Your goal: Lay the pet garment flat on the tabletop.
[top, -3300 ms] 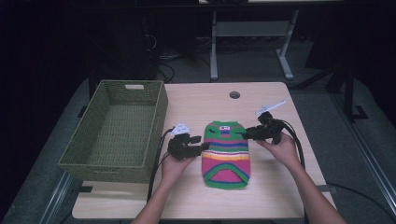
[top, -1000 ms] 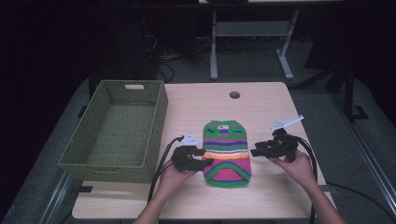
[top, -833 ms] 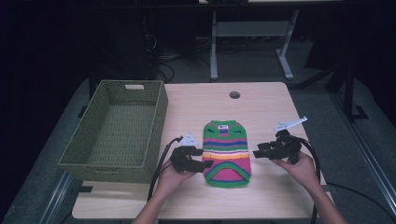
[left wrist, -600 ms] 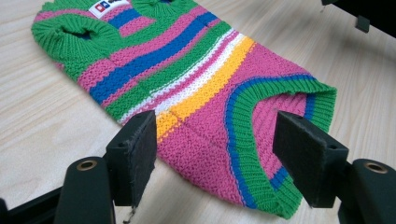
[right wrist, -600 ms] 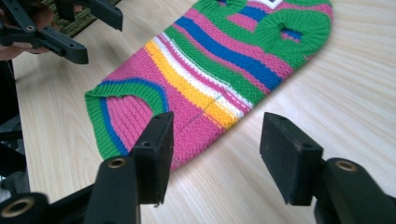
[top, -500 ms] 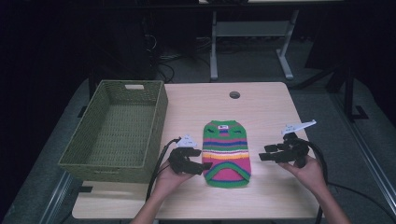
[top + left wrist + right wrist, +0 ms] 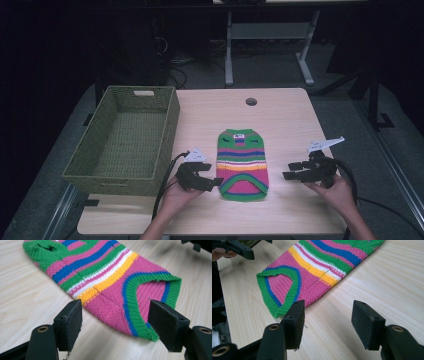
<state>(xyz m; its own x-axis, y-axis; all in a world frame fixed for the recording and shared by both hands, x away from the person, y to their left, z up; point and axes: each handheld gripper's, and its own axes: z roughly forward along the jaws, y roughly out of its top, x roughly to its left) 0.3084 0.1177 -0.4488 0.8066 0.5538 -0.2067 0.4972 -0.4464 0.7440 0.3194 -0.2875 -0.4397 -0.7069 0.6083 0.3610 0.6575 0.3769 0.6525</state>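
Both tools have drawn back from the sweater's top to its lower end since the first frame; the right one has gone farther out to the side. Basket (image 7: 125, 140) at far left of the surface (image 7: 285, 115). Left tool (image 7: 216, 182) just beside the sweater's (image 7: 243, 162) lower left corner, jaws spread wide, gripping nothing; its own view shows the green hem between the jaws. Sweater lies flat mid-surface, neck away from the person. Right tool (image 7: 287, 173) well clear of the sweater's right edge, jaws released, empty.
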